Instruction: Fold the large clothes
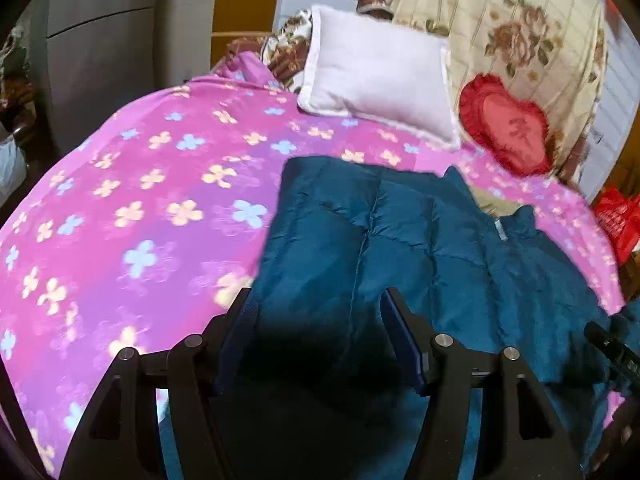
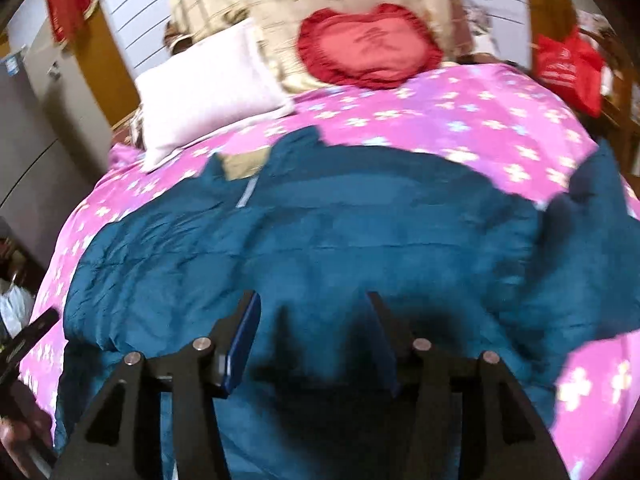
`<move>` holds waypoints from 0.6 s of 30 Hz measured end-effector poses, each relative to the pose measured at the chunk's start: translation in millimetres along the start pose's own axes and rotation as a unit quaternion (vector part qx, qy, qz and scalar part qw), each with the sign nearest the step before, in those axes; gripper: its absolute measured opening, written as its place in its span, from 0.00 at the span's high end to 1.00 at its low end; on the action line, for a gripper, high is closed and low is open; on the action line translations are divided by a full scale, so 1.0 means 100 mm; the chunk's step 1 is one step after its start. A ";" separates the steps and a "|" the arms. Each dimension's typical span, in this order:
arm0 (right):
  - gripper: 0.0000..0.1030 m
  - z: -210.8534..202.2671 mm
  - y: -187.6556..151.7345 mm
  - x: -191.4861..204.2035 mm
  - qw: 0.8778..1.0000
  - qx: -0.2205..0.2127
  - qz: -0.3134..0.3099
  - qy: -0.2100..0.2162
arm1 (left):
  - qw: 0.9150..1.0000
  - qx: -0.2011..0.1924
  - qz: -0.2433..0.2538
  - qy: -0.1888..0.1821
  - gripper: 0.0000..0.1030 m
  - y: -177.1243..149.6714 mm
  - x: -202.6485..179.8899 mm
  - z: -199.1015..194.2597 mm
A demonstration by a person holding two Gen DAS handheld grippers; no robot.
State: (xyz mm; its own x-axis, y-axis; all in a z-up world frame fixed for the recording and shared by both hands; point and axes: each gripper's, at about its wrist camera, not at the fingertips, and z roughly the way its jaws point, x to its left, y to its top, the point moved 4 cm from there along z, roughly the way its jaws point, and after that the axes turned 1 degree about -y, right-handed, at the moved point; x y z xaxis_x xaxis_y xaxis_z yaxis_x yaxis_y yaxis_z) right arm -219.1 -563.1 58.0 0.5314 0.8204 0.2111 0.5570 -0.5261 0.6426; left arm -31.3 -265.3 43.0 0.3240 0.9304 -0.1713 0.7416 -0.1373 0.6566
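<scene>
You held both grippers, left (image 1: 316, 300) and right (image 2: 312, 300), with jaws spread wide and nothing between them, over the teal jacket (image 2: 320, 240), which lay flat on the pink flowered bedspread (image 1: 140, 200) below the white pillow (image 1: 376, 80) and red cushion (image 2: 368, 46).

The teal quilted puffer jacket (image 1: 420, 248) (image 2: 320, 240) lay spread flat on the pink floral bedsheet (image 1: 140, 200) (image 2: 480, 120), collar toward the pillows w/ a small pale label showing near the neck. One sleeve stretched out to the side; fabric looked rumpled, stitched in panels.
</scene>
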 end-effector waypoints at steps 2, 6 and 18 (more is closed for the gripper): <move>0.44 0.14 0.02 0.18 1.000 0.001 -0.025 -0.004 | 0.999 0.017 0.017 0.027 0.58 -0.04 -0.05 0.17; 0.35 0.47 -0.05 0.30 0.993 0.030 -0.099 -0.056 | 0.999 0.014 0.037 0.035 0.57 -0.16 -0.06 0.30; 0.27 0.23 0.00 0.43 0.995 0.003 -0.090 -0.038 | 0.999 0.005 0.031 0.029 0.53 -0.23 -0.03 0.34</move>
State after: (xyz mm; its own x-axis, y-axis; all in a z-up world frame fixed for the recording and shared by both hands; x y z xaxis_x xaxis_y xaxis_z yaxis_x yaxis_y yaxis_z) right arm -181.3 -533.0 49.7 0.4695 0.8821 0.0375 0.6514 -0.3748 0.6598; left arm -28.8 -276.9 3.4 0.3353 0.9381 -0.0871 0.7272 -0.1990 0.6569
